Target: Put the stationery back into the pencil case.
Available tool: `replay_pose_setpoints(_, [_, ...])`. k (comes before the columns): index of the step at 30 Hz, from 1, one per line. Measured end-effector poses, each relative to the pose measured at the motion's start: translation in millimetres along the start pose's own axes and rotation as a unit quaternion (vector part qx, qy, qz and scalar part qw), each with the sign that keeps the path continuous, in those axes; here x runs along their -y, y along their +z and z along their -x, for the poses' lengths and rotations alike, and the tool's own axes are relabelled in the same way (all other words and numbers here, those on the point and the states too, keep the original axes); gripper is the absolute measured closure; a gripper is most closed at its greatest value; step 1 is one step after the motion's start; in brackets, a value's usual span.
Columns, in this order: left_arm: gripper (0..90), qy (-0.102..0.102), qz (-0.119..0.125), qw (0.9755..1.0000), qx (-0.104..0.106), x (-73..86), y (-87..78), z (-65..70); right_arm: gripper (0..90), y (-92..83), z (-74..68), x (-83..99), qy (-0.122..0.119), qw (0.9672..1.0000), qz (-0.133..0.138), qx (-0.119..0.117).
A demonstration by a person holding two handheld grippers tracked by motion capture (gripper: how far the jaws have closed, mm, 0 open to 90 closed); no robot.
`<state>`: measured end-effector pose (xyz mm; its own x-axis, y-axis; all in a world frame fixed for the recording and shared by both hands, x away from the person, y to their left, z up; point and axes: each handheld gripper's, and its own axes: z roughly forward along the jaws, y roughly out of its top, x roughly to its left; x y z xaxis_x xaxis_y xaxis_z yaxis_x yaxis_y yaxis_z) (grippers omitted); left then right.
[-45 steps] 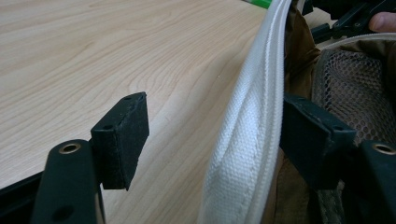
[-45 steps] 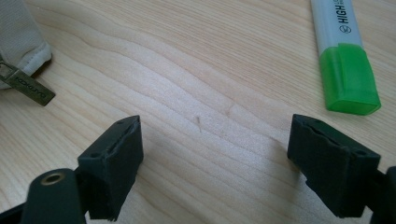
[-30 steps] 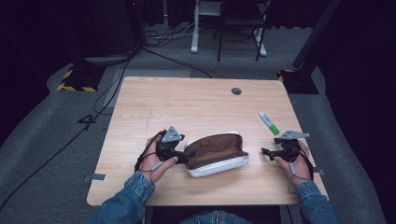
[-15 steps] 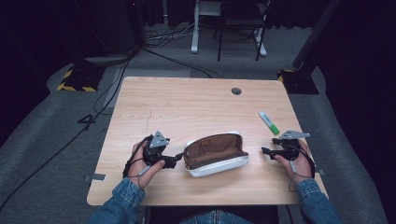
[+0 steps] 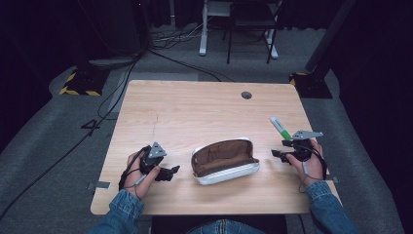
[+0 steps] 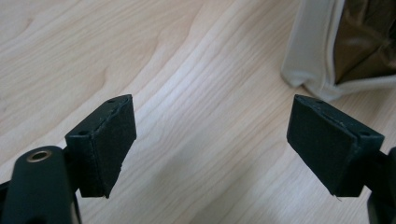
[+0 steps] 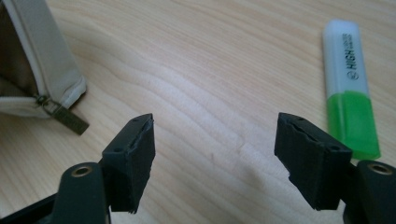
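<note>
A cream pouch (image 5: 225,161) with a brown lining lies unzipped near the table's front edge. Its corner (image 6: 310,56) shows in the left gripper view, and its zipper end (image 7: 44,88) with a brown pull tab shows in the right gripper view. A green and white highlighter (image 5: 280,128) lies to the pouch's right, also seen close up (image 7: 350,88). My left gripper (image 5: 171,172) rests open on the table a little left of the pouch. My right gripper (image 5: 276,154) is open between the pouch and the highlighter. Both hold nothing.
The wooden table (image 5: 195,112) has a round cable hole (image 5: 246,95) at the back right. Beyond it stand a dark chair (image 5: 248,22) and a white desk frame (image 5: 207,34), with cables (image 5: 146,53) on the grey floor.
My left gripper has let go of the pouch and drawn back to the left. The pouch stays open. The right gripper has barely moved.
</note>
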<state>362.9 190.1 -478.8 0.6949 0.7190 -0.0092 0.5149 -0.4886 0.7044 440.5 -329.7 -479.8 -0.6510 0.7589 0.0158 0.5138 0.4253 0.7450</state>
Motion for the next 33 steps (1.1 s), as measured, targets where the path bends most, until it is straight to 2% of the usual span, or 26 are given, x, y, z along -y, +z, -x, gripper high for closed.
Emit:
replay_pose_setpoints(4, [16.2, -0.009, -0.007, 0.9999, -0.006, 9.3, -3.3, -3.1, 30.8, -0.8, 3.9, -5.7, 0.007, 0.9999, 0.009, -0.002])
replay_pose_setpoints(8, [16.1, -0.023, -0.009, 0.9996, -0.013, 19.4, -9.9, -6.2, 33.1, -2.5, 13.6, -13.4, 0.021, 0.9996, 0.019, 0.009])
replay_pose_setpoints(11, [16.1, -0.024, -0.011, 0.9995, -0.019, 25.5, -14.0, -8.4, 34.6, -0.8, 19.7, -16.6, 0.032, 0.9991, 0.019, 0.019])
replay_pose_setpoints(14, [16.1, -0.028, -0.013, 0.9993, -0.022, 29.7, -16.9, -9.4, 36.8, 2.4, 25.1, -19.7, 0.036, 0.9981, 0.029, 0.042])
replay_pose_setpoints(15, [16.1, -0.037, -0.012, 0.9989, -0.025, 33.7, -18.9, -10.3, 36.7, 3.8, 27.0, -20.8, 0.035, 0.9977, 0.031, 0.049])
replay_pose_setpoints(20, [16.2, -0.047, -0.015, 0.9983, -0.031, 41.1, -22.4, -11.4, 36.3, 11.4, 36.1, -22.1, 0.038, 0.9963, 0.021, 0.074])
replay_pose_setpoints(27, [16.2, -0.058, -0.02, 0.9973, -0.04, 47.3, -24.2, -12.0, 39.7, 18.4, 50.8, -18.4, 0.063, 0.9937, 0.017, 0.09])
replay_pose_setpoints(33, [16.2, -0.064, -0.028, 0.9964, -0.047, 52.8, -25.0, -13.3, 40.5, 25.3, 57.5, -17.0, 0.072, 0.992, 0.009, 0.104])
